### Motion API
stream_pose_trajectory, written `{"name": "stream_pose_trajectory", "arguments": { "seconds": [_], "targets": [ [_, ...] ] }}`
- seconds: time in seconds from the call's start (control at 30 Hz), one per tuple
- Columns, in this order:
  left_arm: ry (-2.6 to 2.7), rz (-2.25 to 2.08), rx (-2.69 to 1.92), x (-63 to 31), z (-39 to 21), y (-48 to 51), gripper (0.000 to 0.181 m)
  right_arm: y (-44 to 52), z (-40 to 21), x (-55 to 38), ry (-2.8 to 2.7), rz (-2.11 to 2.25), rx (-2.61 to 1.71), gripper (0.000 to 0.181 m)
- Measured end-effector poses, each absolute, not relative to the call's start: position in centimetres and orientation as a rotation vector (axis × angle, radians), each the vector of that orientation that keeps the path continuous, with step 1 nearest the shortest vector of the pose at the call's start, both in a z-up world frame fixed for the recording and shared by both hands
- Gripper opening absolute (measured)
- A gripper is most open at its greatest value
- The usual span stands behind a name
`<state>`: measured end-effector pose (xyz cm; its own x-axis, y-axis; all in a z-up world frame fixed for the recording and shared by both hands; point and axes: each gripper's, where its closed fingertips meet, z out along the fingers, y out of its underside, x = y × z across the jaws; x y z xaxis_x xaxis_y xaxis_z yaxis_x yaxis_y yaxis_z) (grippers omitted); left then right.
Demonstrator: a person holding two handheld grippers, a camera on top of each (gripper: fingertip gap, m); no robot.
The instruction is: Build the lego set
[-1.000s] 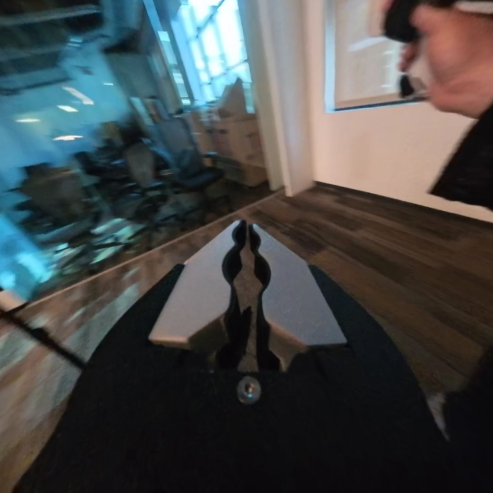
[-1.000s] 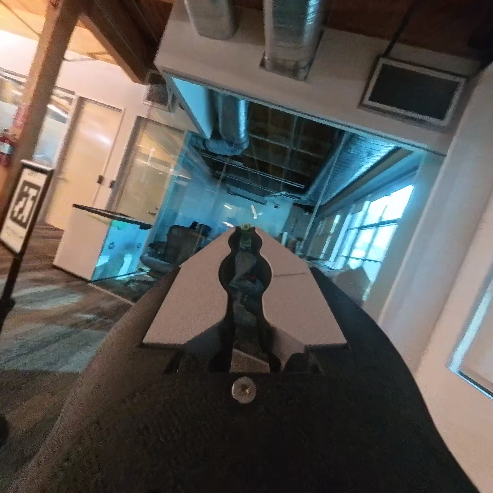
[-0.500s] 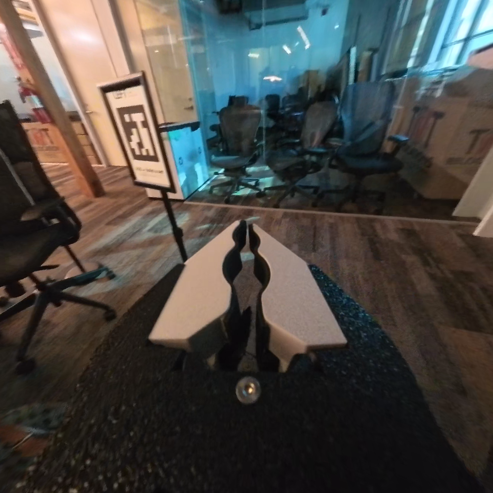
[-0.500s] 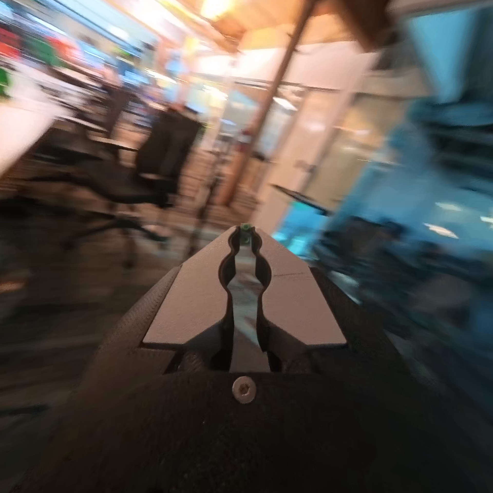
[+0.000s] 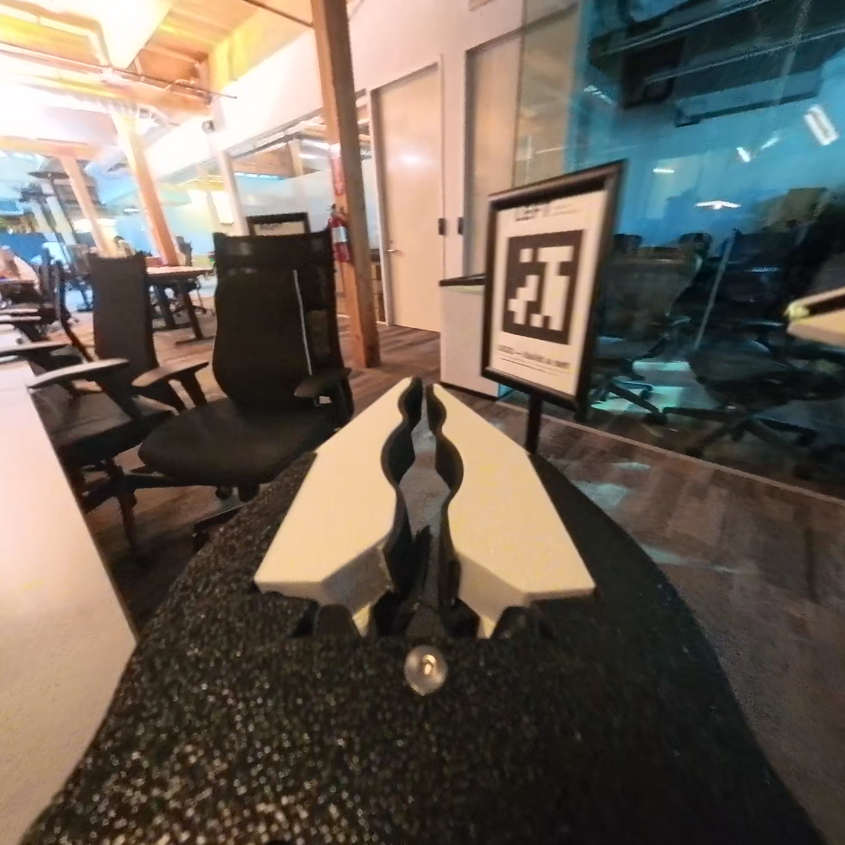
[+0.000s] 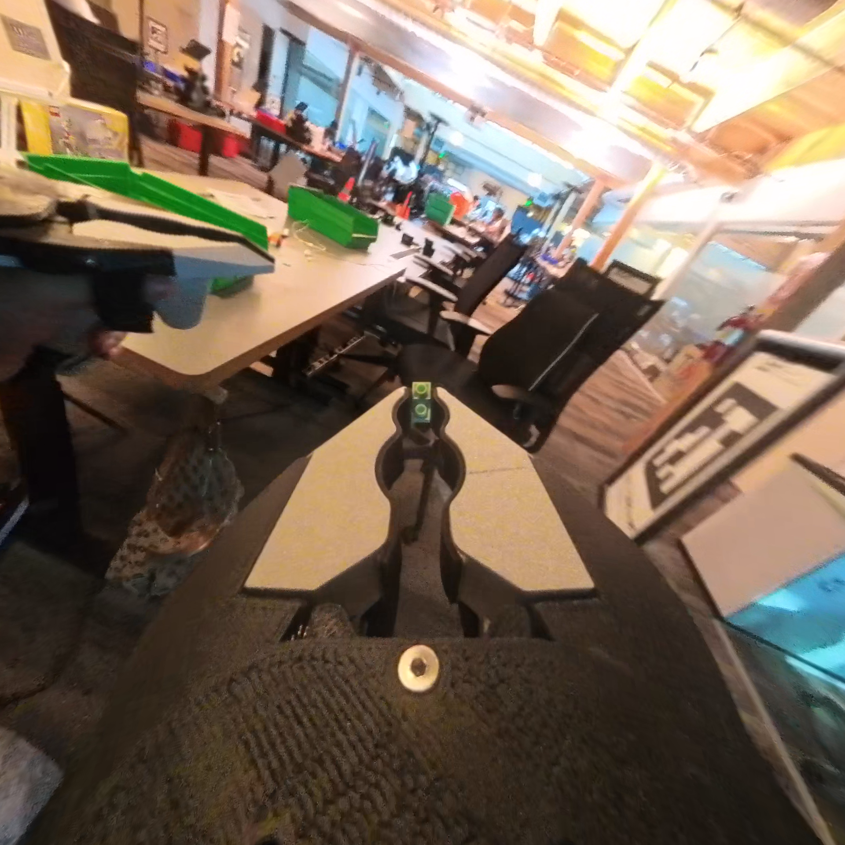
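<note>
My right tongs (image 6: pixel 421 397) pinch a small lime-green lego piece (image 6: pixel 421 402) at their very tips, left tongs (image 5: pixel 421 388) pressed nearly together on nothing, both off the desk (image 6: pixel 320 270); best I carry it level, grip steady, toward the green trays (image 6: pixel 329 218).

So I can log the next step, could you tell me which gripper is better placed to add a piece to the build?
Right, probably. The right gripper already pinches a small green lego piece at its fingers; the left gripper is shut on nothing.
</note>
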<state>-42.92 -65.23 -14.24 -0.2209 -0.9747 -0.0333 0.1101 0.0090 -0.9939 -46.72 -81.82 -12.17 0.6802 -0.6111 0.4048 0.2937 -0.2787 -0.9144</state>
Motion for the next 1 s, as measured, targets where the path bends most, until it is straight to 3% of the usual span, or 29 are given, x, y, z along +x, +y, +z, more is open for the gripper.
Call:
{"name": "stream_pose_trajectory", "arguments": {
  "seconds": [0.23, 0.47, 0.73, 1.0],
  "targets": [
    [1.227, -1.382, -1.003, -31.4, -11.3, -58.8, 0.0, -70.2, -10.5, -30.7, 0.126, -0.771, -1.615, 0.007],
    [1.232, -1.264, -0.978, -23.7, -13.0, -55.7, 0.0, -56.7, -6.8, -11.7, 0.044, -0.823, -1.422, 0.007],
    [0.989, -0.911, -1.198, -17.7, -11.7, -41.6, 0.0, -40.8, -0.8, 7.0, 0.073, -0.653, -1.234, 0.007],
    [0.826, -0.598, -1.354, -16.3, -13.1, -31.3, 0.0, -23.0, -12.1, 5.0, -0.306, -0.075, -1.608, 0.007]
  ]
}}
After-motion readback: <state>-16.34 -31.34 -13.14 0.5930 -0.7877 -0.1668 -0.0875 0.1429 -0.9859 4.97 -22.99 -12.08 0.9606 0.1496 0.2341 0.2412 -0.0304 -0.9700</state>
